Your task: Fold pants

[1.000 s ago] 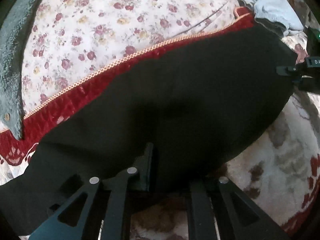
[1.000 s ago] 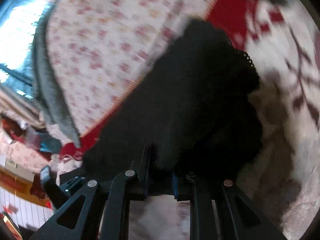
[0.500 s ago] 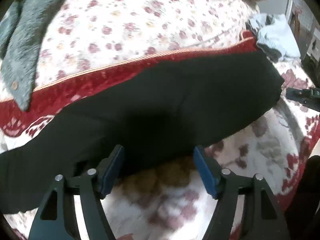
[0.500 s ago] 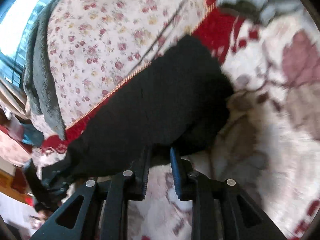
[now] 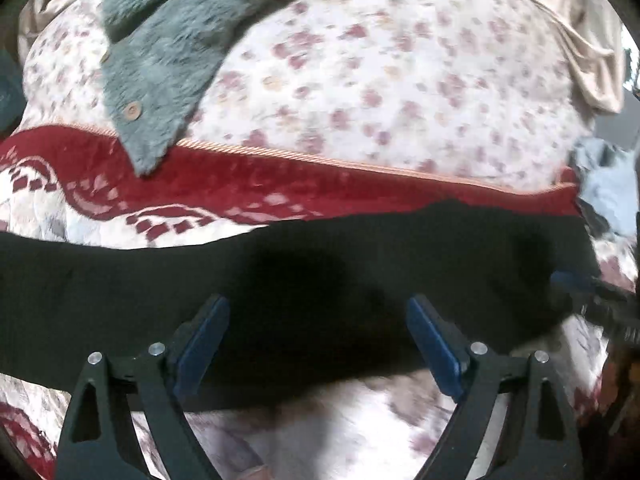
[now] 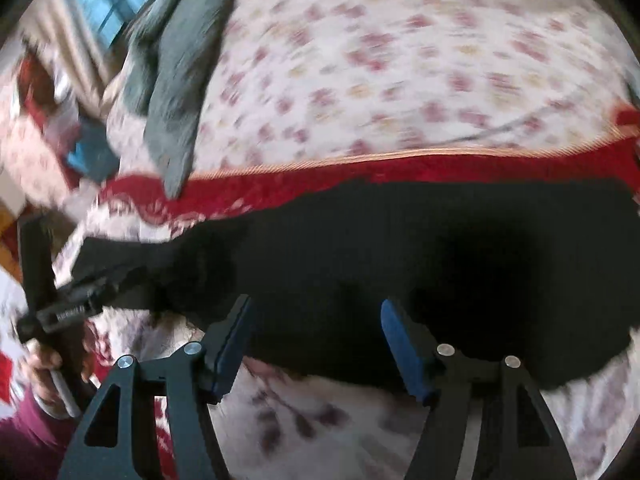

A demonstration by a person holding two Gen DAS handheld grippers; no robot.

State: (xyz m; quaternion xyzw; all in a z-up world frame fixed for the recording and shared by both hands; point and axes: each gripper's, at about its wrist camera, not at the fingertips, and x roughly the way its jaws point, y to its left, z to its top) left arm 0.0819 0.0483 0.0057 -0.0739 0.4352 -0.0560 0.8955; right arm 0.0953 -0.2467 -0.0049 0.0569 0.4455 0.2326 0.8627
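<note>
The black pants (image 5: 320, 272) lie flat as a long folded band across the red and white patterned blanket (image 5: 240, 192); they also show in the right wrist view (image 6: 400, 248). My left gripper (image 5: 316, 320) is open and empty, its blue pads (image 5: 200, 344) spread just above the pants' near edge. My right gripper (image 6: 316, 320) is open and empty too, its blue pads (image 6: 396, 340) over the near edge. The left gripper shows in the right wrist view (image 6: 80, 300) at the pants' left end. The right gripper's tip shows at the right end in the left wrist view (image 5: 580, 284).
A grey fleece garment (image 5: 168, 52) lies on the floral sheet (image 5: 380, 80) behind the blanket. A light blue cloth pile (image 5: 612, 184) sits at the far right. A beige cloth (image 5: 588, 52) hangs at the upper right. Clutter (image 6: 60, 120) stands at the left.
Both grippers have opened and let go of the pants. They have drawn back toward the near edge. The pants now lie flat on the blanket.
</note>
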